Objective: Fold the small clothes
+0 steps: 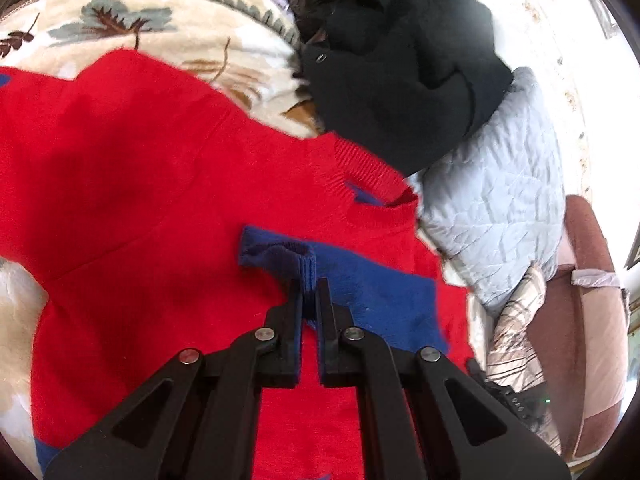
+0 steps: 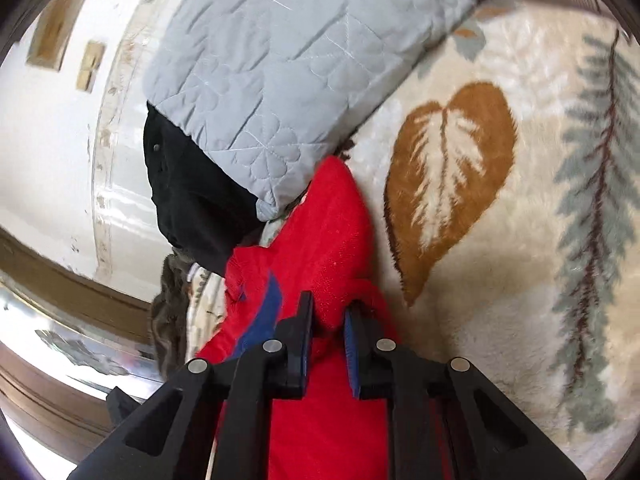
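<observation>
A small red sweater (image 1: 152, 184) with blue sleeves lies spread on a cream leaf-print blanket (image 1: 160, 32). My left gripper (image 1: 310, 286) is shut on the ribbed cuff of the blue sleeve (image 1: 360, 288), which is laid across the red front below the neckline (image 1: 352, 168). In the right wrist view, my right gripper (image 2: 330, 312) is shut on a bunched red part of the sweater (image 2: 332, 232), with a blue strip (image 2: 268, 312) to its left. The rest of the sweater is hidden there.
A black garment (image 1: 404, 64) lies bunched past the sweater's neck. A pale blue quilted pillow (image 1: 496, 208) sits to the right of it, also in the right wrist view (image 2: 272, 68). A pink chair (image 1: 592, 300) stands at the far right. The blanket (image 2: 500, 208) extends right.
</observation>
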Tool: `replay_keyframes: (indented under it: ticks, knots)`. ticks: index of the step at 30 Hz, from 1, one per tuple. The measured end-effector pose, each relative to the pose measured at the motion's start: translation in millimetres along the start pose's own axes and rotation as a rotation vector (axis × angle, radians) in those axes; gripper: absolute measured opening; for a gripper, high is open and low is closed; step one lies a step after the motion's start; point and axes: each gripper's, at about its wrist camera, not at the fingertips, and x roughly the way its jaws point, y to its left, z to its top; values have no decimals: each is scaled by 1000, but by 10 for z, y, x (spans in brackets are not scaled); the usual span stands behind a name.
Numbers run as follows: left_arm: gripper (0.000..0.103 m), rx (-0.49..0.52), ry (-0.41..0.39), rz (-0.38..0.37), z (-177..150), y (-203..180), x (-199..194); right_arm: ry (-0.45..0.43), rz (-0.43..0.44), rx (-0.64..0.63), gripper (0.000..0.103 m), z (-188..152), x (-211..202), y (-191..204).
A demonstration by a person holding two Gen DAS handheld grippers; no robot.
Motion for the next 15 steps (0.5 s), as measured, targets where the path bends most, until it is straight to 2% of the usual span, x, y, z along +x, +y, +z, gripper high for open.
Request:
replay_keyframes:
  ticks: [2, 4, 5, 8, 11, 13, 14, 15]
  knots:
    - [4, -15, 35, 35, -48, 97, 115, 33, -62, -7, 13, -64, 88, -95]
    - [4, -55, 74, 38, -102, 237, 201, 46, -76, -7, 13, -112, 117, -173]
    - [5, -68, 70, 8, -121, 293, 176, 45, -82, -22, 15, -123, 83, -154]
    - [5, -72, 76, -6, -123, 359, 21, 35, -130, -81, 19, -181, -66, -15]
    - [8, -81, 30, -34, -56, 398, -221, -13, -111, -188, 22, -266, -208, 269]
    - [24, -84, 10, -40, 27, 336, -291, -20, -94, -260, 31, -298, -149, 502]
    - [28, -81, 6, -39, 57, 296, -291, -17, -89, -284, 34, -307, -96, 593]
    - [36, -74, 6, -35, 76, 255, -269, -12, -84, -309, 35, -323, -33, 681]
